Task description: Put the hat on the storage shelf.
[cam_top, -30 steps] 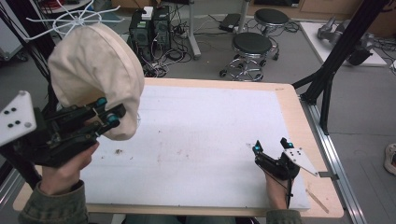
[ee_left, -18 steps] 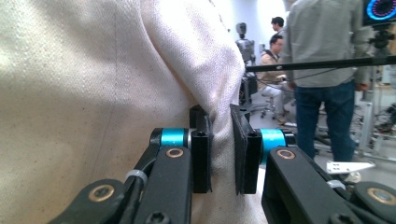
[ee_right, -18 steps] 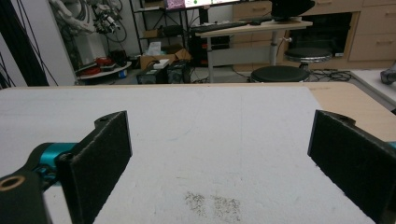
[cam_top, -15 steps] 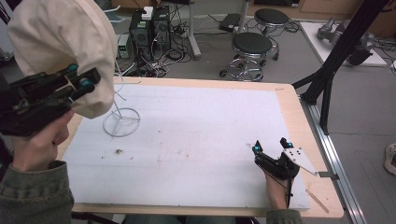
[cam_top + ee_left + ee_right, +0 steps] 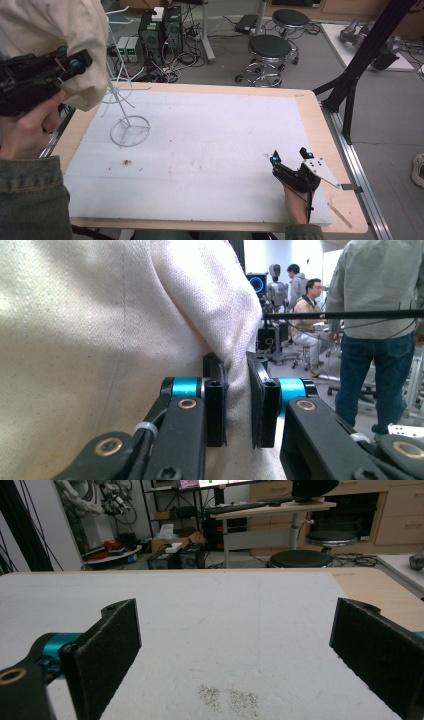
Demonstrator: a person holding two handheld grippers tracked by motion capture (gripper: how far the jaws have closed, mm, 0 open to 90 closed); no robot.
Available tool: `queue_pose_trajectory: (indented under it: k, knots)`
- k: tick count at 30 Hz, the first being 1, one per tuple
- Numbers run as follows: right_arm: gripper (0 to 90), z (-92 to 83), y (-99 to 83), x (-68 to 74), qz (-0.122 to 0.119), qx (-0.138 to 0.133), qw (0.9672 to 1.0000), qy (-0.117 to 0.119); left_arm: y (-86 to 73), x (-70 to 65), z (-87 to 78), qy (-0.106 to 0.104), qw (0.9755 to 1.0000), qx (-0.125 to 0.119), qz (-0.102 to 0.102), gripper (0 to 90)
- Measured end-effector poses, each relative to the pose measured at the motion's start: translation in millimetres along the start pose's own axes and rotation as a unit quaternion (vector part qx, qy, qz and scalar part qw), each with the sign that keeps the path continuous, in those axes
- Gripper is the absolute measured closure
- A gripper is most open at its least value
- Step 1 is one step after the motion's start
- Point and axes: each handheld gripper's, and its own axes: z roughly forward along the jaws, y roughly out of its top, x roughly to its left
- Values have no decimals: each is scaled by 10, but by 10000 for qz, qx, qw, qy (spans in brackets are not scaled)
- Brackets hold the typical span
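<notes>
A: Which step is this?

B: The carry, I'd say. The left claw (image 5: 75, 62) is clamped on a fold of the cream canvas hat (image 5: 55, 30), which hangs in the air around and above it, clear of the white foam-topped bench (image 5: 210, 150).

A: And the thin white wire stand with the ring base (image 5: 129, 131)?

B: Just below and beside that claw, bare. The next move likely calls for setting the hat's crown over its top.

A: The other one?

B: The right claw (image 5: 289, 156) rests spread wide, holding nothing, well apart.

one cream hat (image 5: 55, 30), one wire stand (image 5: 127, 127), two stools (image 5: 270, 47)
</notes>
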Motion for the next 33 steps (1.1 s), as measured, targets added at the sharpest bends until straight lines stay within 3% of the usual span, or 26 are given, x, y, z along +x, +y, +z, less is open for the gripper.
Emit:
queue_pose_trajectory:
  k: [10,14,20,33]
  knots:
    - [51,2,-4,2,-38,14,10000,51,-153,280,89,-210,9991,37,-379,797]
    - [51,4,-4,6,-42,17,10000,61,-214,344,99,-118,9989,74,-449,797]
    - [51,-3,-3,8,-35,23,10000,50,-369,376,149,-138,9981,219,-562,797]
    - [51,-9,0,2,-16,16,10000,49,-704,432,133,-184,9952,258,-921,798]
